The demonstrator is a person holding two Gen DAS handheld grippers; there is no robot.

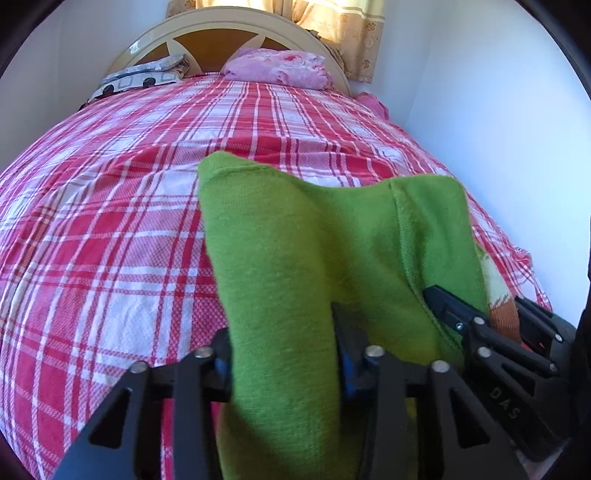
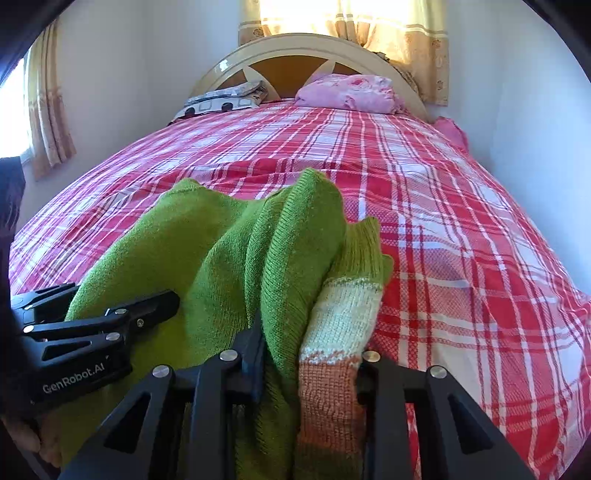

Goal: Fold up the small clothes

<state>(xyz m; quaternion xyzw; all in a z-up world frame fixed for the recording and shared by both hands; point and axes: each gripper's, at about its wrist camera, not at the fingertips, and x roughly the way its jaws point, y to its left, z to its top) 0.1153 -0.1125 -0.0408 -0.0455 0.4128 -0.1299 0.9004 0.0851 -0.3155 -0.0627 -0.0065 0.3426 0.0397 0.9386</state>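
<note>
A small green knitted sweater [image 1: 295,258] with a white and brown striped band [image 2: 340,332] hangs bunched over the red plaid bed. My left gripper [image 1: 282,354] is shut on a green fold of it. My right gripper [image 2: 310,362] is shut on the green and striped part. In the left wrist view the right gripper [image 1: 491,321] sits close at lower right, clamping the striped edge. In the right wrist view the left gripper [image 2: 122,314] sits at lower left, with green cloth between its fingers. The sweater's far end droops forward over the bedspread.
The bed [image 1: 129,184] has a red and white plaid cover. A pink folded blanket [image 1: 280,68] and a patterned pillow [image 1: 144,77] lie by the cream headboard [image 2: 295,48]. White walls stand at the right [image 1: 498,110]. Curtains [image 2: 406,33] hang behind.
</note>
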